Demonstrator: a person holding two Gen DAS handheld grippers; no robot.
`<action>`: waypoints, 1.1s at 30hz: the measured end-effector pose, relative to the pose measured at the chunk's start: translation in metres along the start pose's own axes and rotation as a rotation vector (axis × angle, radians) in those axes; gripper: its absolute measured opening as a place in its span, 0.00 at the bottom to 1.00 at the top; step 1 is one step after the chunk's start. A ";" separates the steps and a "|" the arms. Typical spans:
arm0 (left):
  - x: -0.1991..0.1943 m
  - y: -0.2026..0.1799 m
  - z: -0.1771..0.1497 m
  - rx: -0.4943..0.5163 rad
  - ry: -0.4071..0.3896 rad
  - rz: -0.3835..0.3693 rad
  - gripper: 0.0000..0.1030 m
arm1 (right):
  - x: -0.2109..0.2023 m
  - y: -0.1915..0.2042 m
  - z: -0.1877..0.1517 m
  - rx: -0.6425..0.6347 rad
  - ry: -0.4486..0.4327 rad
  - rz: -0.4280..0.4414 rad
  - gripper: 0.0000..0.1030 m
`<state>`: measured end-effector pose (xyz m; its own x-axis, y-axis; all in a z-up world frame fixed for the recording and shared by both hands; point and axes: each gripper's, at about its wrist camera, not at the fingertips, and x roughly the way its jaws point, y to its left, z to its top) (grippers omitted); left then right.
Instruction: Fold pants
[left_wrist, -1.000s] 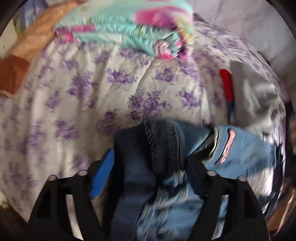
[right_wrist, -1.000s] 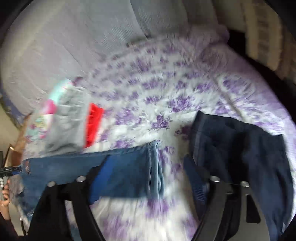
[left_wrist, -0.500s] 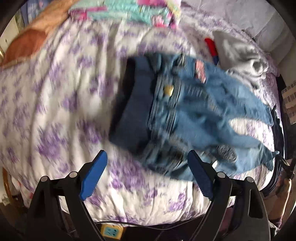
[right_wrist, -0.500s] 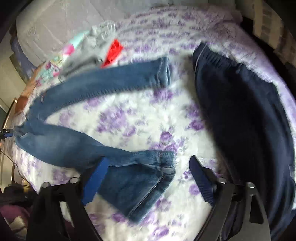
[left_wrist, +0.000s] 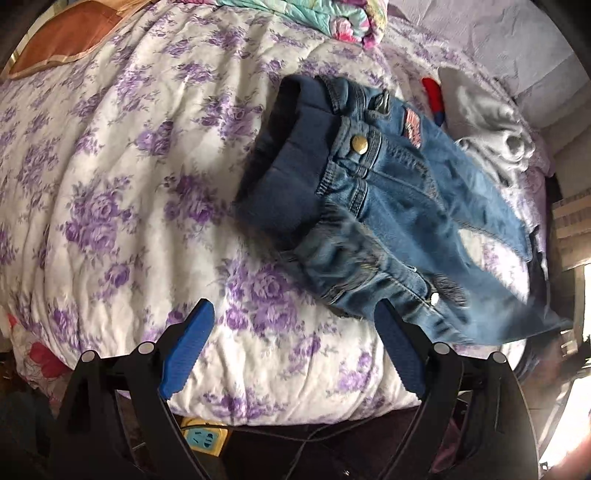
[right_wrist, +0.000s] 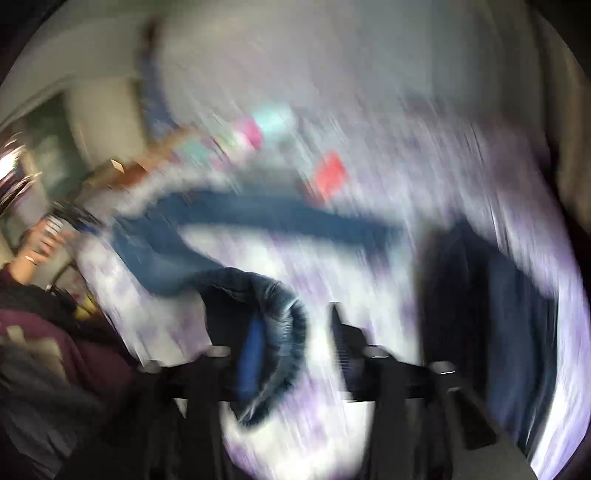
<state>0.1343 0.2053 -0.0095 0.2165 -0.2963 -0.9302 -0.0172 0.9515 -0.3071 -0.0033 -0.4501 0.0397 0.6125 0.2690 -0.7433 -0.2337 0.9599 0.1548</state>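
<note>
Blue jeans (left_wrist: 373, 206) lie on the purple-flowered bedspread (left_wrist: 110, 177), waistband with a dark lining and brass button toward the left, legs running off to the right. My left gripper (left_wrist: 295, 347) is open and empty, just in front of the waistband, not touching it. The right wrist view is badly blurred: the jeans (right_wrist: 258, 214) stretch across the bed, and one leg cuff (right_wrist: 280, 317) hangs against the left blue pad of my right gripper (right_wrist: 295, 350). Its jaws stand apart; I cannot tell whether they hold the cuff.
A grey garment (left_wrist: 491, 110) with something red (left_wrist: 432, 92) under it lies at the back right. A folded turquoise-pink blanket (left_wrist: 314, 14) lies at the head. Dark navy pants (right_wrist: 491, 302) lie right of the jeans. A yellow power strip (left_wrist: 201, 437) sits below the bed edge.
My left gripper let go of the waistband and drew back; the jeans now lie spread on the bed. My right gripper has swung fast toward the near leg cuff, blurring its view.
</note>
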 end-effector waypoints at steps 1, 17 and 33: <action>-0.006 0.002 -0.002 -0.011 -0.007 -0.020 0.83 | 0.005 -0.012 -0.024 0.078 0.040 -0.010 0.47; 0.059 -0.056 0.031 -0.008 0.065 0.066 0.56 | 0.035 -0.007 -0.032 0.593 0.101 0.186 0.91; 0.037 -0.042 0.027 -0.058 -0.003 0.012 0.23 | 0.035 0.044 0.043 0.325 -0.132 0.108 0.07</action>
<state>0.1691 0.1565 -0.0261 0.2190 -0.2848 -0.9332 -0.0760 0.9486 -0.3073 0.0405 -0.3953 0.0481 0.6947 0.3580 -0.6238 -0.0636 0.8945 0.4425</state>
